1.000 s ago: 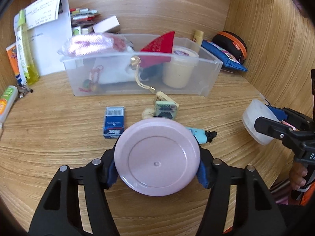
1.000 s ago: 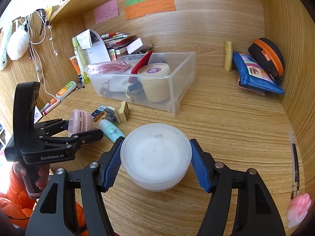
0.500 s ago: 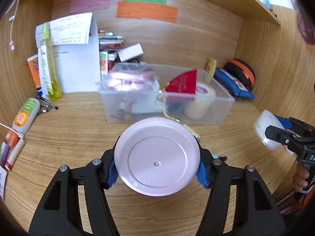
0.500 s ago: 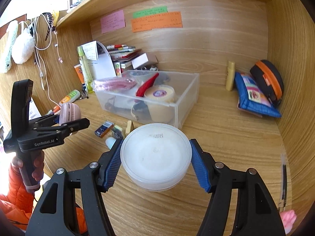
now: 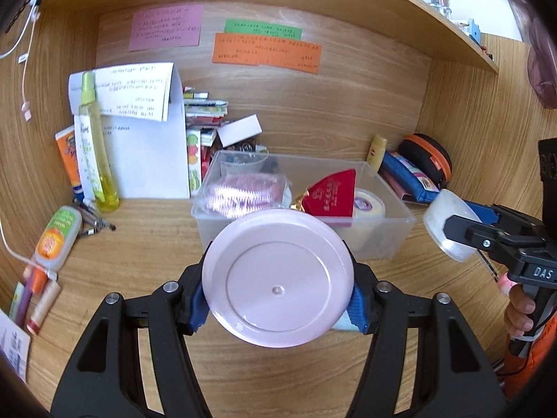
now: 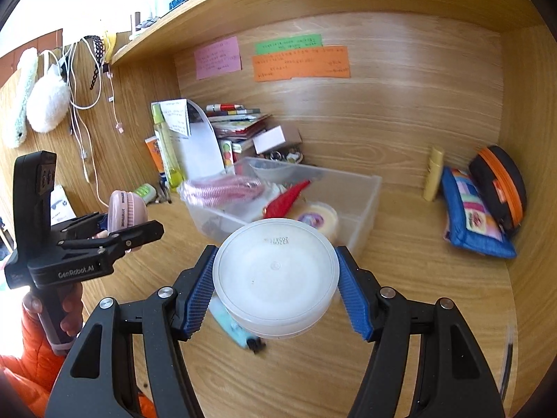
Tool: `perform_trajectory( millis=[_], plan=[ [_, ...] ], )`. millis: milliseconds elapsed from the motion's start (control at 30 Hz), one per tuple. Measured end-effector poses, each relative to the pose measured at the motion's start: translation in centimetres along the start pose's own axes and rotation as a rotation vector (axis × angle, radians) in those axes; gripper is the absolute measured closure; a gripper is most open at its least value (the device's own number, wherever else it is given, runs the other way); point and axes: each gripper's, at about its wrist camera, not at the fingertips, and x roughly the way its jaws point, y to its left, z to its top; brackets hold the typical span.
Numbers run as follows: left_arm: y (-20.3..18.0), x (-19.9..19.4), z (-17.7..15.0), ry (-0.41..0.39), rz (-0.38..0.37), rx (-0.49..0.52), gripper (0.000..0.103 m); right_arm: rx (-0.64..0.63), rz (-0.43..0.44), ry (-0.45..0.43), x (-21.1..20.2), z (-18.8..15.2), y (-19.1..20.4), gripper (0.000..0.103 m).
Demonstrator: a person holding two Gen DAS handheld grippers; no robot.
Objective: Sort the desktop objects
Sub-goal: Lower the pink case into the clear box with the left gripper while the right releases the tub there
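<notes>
My left gripper is shut on a round pink lid, its flat face toward the camera, held above the desk. My right gripper is shut on a translucent white round jar, bottom toward the camera. In the right wrist view the left gripper holds the pink lid at the left. In the left wrist view the right gripper holds the jar at the right. Behind both stands a clear plastic bin holding a pink packet, a red pouch and a cream tub.
A pale blue tube lies on the desk under the jar. A yellow spray bottle, papers and stacked booklets stand at the back left. A blue pouch and a black-orange case lie at the right wall. Pens lie at the far left.
Both grippers have risen with their loads and tilted up; the back wall's notes and the shelf now show. The small items on the desk have slid out of the left view.
</notes>
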Motion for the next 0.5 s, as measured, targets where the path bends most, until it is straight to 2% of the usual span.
perform_trajectory(
  millis=[267,500],
  plan=[
    [0.9,1.1,2.4,-0.003,-0.057,-0.016,0.041,-0.013,0.013,-0.006,2.1,2.8,0.2,0.041],
    [0.8,2.1,4.5,-0.012,-0.048,0.033,0.041,-0.014,0.011,-0.005,4.3,5.3,-0.5,0.041]
  ],
)
